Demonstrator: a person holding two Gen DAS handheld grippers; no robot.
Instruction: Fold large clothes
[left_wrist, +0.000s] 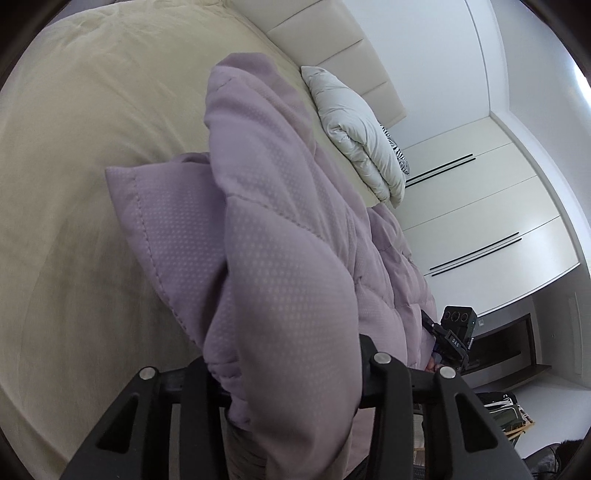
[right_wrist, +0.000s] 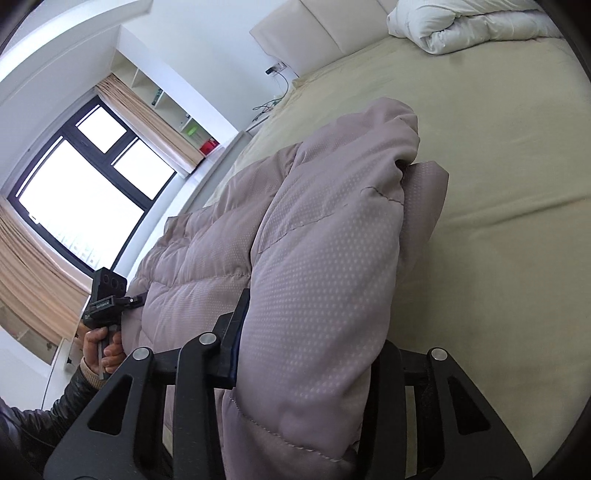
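The pale lilac quilted puffer coat (left_wrist: 280, 229) hangs bunched between the two tools, lifted above the bed with the beige sheet (left_wrist: 85, 155), its far folds draping back onto the mattress. The left hand-held gripper (left_wrist: 288, 373) is clamped on a thick padded fold of the coat, jaws partly closed with the fabric bulging out between them. The right hand-held gripper (right_wrist: 306, 354) pinches another fold the same way; its near jaw presses flat into the quilting.

The sheet lies bare to the left of the coat in the left wrist view and to the right of it in the right wrist view, so there is wide open mattress on both sides. A white folded duvet (left_wrist: 354, 125) sits at the far end against the cream padded headboard (left_wrist: 332, 48).

Both grippers' fingertips are buried in fabric, and the coat's lower hem is cut off at the frame bottom; which part of the coat each one grips is hard to make out, possibly a sleeve or the hem.

Only the left wrist view shows the white wardrobe doors (left_wrist: 487, 206). Only the right wrist view shows the dark-framed window (right_wrist: 88, 184), tan curtains (right_wrist: 33, 269), and the person's left hand (right_wrist: 105, 349) on its handle.
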